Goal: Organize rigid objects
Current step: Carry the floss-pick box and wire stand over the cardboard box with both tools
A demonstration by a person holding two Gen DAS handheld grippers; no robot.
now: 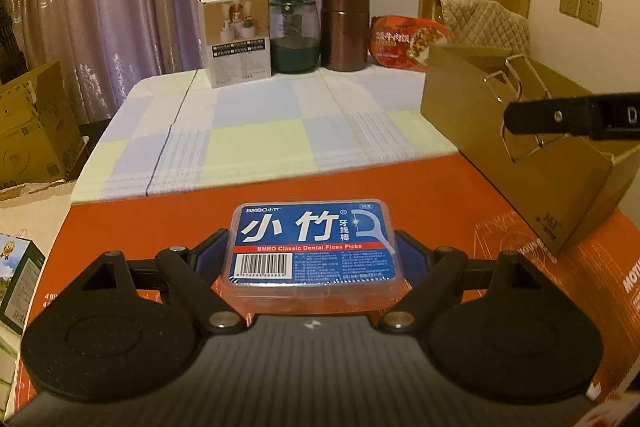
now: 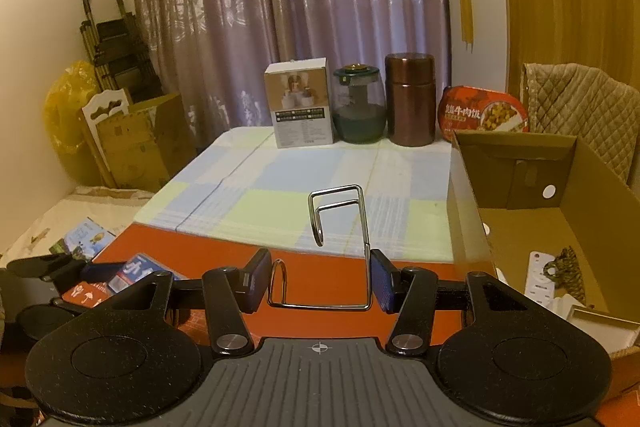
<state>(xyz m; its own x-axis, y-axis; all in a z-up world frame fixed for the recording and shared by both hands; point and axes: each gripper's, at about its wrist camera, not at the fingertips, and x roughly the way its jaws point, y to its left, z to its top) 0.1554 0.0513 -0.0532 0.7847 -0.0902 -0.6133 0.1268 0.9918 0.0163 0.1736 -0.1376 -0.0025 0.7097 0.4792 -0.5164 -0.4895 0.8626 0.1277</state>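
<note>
The left tool (image 1: 312, 253) clamps a floss pick box (image 1: 313, 243) by its short ends above the orange worktop (image 1: 360, 183); its hard, smooth plastic could slip. The right tool (image 2: 318, 283) pinches a wire hook (image 2: 340, 227) (stiff, light, apt to swivel) beside the cardboard box (image 2: 520, 179), gripped at its base.

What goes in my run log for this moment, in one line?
left gripper: shut on floss pick box | right gripper: shut on wire hook | cardboard box: open, to the right
</note>
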